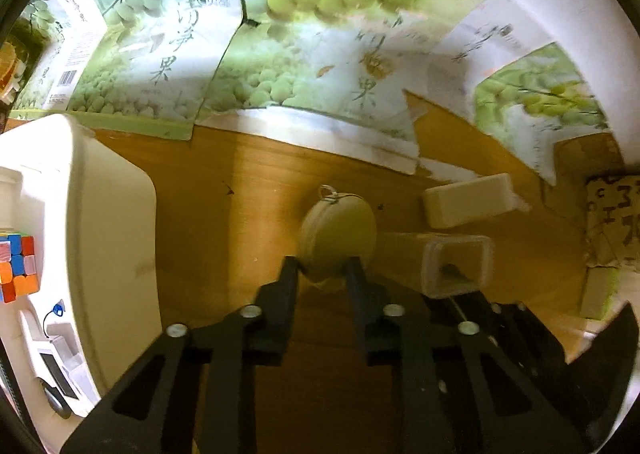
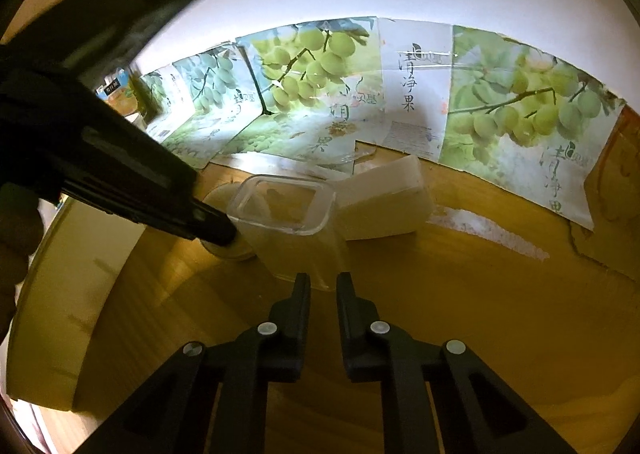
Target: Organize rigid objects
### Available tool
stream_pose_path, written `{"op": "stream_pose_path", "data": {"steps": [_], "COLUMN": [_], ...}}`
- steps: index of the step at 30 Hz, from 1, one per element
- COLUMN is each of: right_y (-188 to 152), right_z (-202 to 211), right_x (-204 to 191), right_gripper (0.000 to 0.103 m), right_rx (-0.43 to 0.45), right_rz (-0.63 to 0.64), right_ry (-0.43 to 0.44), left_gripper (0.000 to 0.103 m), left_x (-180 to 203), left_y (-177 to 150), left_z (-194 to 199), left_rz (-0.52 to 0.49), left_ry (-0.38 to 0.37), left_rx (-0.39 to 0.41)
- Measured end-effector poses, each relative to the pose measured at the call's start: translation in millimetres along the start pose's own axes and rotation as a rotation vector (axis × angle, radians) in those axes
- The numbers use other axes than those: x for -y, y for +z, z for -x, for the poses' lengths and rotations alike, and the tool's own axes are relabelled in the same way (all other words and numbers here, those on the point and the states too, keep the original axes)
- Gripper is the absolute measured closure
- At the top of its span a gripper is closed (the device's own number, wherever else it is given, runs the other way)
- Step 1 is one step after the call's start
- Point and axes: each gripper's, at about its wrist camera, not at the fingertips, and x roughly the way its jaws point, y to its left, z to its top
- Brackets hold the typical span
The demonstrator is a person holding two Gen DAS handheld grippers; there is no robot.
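In left view only, Rubik's cube (image 1: 18, 268), in bin (image 1: 108, 213)

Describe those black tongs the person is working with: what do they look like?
Both the left tongs and the right tongs are matte black, with two slim flat fingers widening into angular arms with long cut-out slots. Round silver rivets mark the joints. No cables, markings or sleeves show.
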Motion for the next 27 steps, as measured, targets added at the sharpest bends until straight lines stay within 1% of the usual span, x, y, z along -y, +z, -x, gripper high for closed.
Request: {"op": "stream_pose_path", "data": {"steps": [3, 8, 10, 12, 14, 16, 17, 18, 19, 20, 21, 23, 24, 26, 27], "right_y": [-0.1, -0.3, -0.4, -1.5, -2.6, -2.4, -2.1, -1.4, -1.4, -1.0, -0.6, 0.4, 0.1, 1.0, 1.6], "right_z": [0.9, 6.2, 7.1, 8.1, 11.1, 13.1, 13.2, 11.3, 11.7, 11.3, 10.5, 8.5, 8.6, 6.9, 6.0], "right_x": [-0.1, -4.0, -3.3, -3.9, -5.1, -7.2, -8.2, -9.1, -10.4, -11.9, -13.1, -15.4, -15.6, -17.7, -18.3], "right_gripper": [0.09, 0.089, 0.086, 0.071, 0.061, 0.055, 0.05, 0.044, 0.042, 0.041, 0.04, 0.04, 0.04, 0.04, 0.04], "right_rx": [-0.003, 0.001, -0.004, -0.01, 0.002, 0.014, 0.017, 0.021, 0.023, 0.025, 0.026, 0.024, 0.025, 0.033, 0.039], "right_rz": [-0.001, 0.002, 0.001, 0.0, 0.002, 0.006, 0.01, 0.013, 0.017, 0.023, 0.028, 0.034, 0.034, 0.03, 0.028], "right_ry": [-0.001, -0.013, -0.014, -0.017, -0.019, -0.018, -0.017, -0.02, -0.025, -0.023, -0.024, -0.024, -0.026, -0.033, -0.036], "left_gripper": [0.085, 0.088, 0.089, 0.089, 0.089, 0.088, 0.088, 0.085, 0.081, 0.08, 0.078, 0.067, 0.056, 0.052, 0.049], "left_x": [-1.8, -4.2, -6.5, -9.9, -12.9, -17.7, -18.8, -21.7, -23.3, -26.4, -28.3, -32.2, -33.5, -35.1, -33.5], "left_y": [-5.0, -12.1, -14.2, -17.9, -19.6, -21.8, -22.2, -22.5, -22.8, -23.2, -23.2, -23.4, -23.6, -23.9, -23.6], "left_z": [7.1, 21.5, 27.0, 31.7, 34.5, 34.2, 33.8, 34.3, 33.4, 34.6, 34.5, 34.6, 34.9, 35.7, 35.3], "left_rz": [0.011, 0.021, 0.024, 0.028, 0.033, 0.044, 0.049, 0.054, 0.061, 0.067, 0.074, 0.091, 0.099, 0.108, 0.103], "left_ry": [0.002, -0.021, -0.02, -0.021, -0.025, -0.022, -0.021, -0.025, -0.029, -0.033, -0.033, -0.031, -0.035, -0.049, -0.05], "left_rx": [0.004, 0.03, 0.044, 0.054, 0.057, 0.055, 0.052, 0.048, 0.044, 0.041, 0.036, 0.027, 0.026, 0.02, 0.016]}}
